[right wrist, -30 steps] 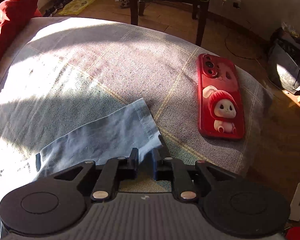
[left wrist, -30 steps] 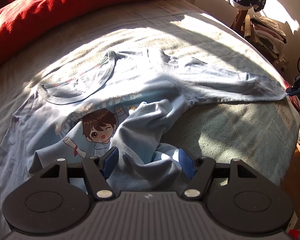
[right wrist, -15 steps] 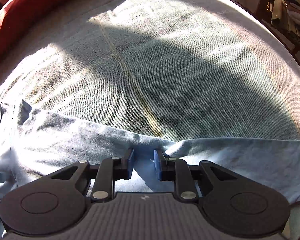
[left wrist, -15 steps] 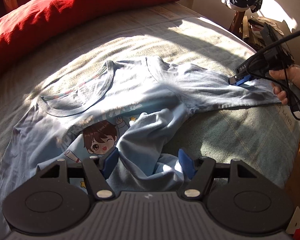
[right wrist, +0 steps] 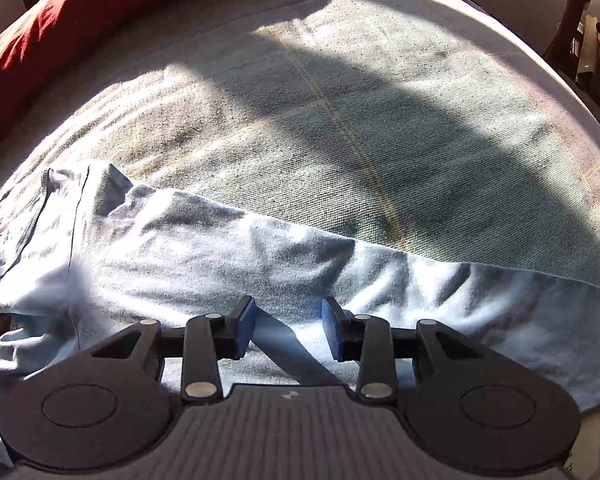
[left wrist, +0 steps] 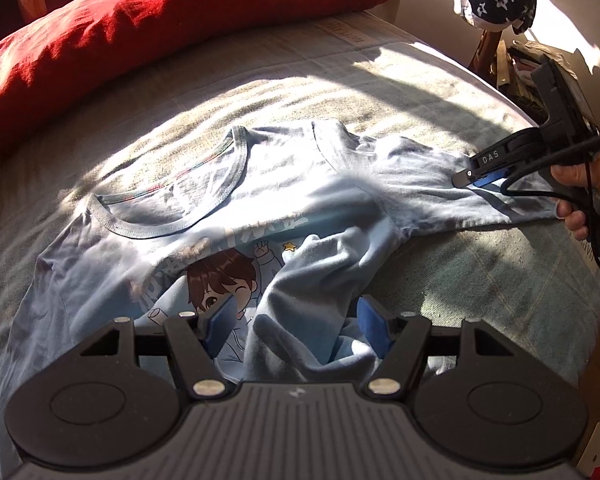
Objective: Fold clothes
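On woven bedcover [left wrist: 480, 280], rumpled soft blue shirt [left wrist: 300, 184]

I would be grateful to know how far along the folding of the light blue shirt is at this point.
Early. Done: the light blue shirt lies on the bed with one long sleeve stretched out sideways. In hand: the right tongs are opening above that sleeve, gripping nothing; the left tongs stand open around the bunched hem fabric. Left: no neat fold shows yet, and the lower body is still rumpled over the cartoon print.
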A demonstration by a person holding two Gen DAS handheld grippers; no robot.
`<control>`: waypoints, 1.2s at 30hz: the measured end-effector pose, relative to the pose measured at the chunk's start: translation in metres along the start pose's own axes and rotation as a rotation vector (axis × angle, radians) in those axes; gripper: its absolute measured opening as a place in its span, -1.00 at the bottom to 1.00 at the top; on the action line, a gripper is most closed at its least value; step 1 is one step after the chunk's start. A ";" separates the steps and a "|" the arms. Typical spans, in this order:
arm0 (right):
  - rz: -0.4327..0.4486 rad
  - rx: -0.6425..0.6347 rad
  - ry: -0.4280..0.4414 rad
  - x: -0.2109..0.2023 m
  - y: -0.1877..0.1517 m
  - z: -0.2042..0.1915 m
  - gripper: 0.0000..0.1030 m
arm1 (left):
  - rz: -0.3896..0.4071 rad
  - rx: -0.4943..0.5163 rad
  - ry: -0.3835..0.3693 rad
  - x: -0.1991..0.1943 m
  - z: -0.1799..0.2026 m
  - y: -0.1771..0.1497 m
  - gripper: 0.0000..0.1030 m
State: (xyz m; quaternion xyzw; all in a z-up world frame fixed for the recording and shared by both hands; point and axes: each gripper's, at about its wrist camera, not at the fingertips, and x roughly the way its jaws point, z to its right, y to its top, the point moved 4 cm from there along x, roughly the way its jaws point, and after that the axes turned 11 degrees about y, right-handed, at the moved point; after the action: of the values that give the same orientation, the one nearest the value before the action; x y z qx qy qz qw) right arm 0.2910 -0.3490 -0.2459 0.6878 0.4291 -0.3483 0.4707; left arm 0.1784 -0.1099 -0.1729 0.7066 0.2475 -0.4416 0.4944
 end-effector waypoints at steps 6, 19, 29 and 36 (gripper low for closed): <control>0.087 0.044 0.033 -0.018 0.029 -0.009 -0.17 | -0.011 -0.034 0.009 -0.002 -0.014 -0.006 0.31; 0.037 -0.104 0.112 0.026 0.036 -0.082 -0.03 | -0.051 -0.100 0.007 0.000 -0.034 -0.033 0.40; -0.112 -0.357 0.357 -0.008 -0.032 -0.129 -0.01 | -0.067 -0.118 0.027 -0.020 -0.049 -0.069 0.45; -0.170 -0.333 0.388 -0.014 -0.060 -0.125 0.00 | -0.100 -0.157 0.069 -0.033 -0.054 -0.095 0.47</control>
State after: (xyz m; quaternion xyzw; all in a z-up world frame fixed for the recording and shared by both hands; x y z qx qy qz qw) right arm 0.2393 -0.2234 -0.2152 0.6163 0.6188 -0.1727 0.4554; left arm 0.1083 -0.0208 -0.1833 0.6670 0.3331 -0.4205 0.5170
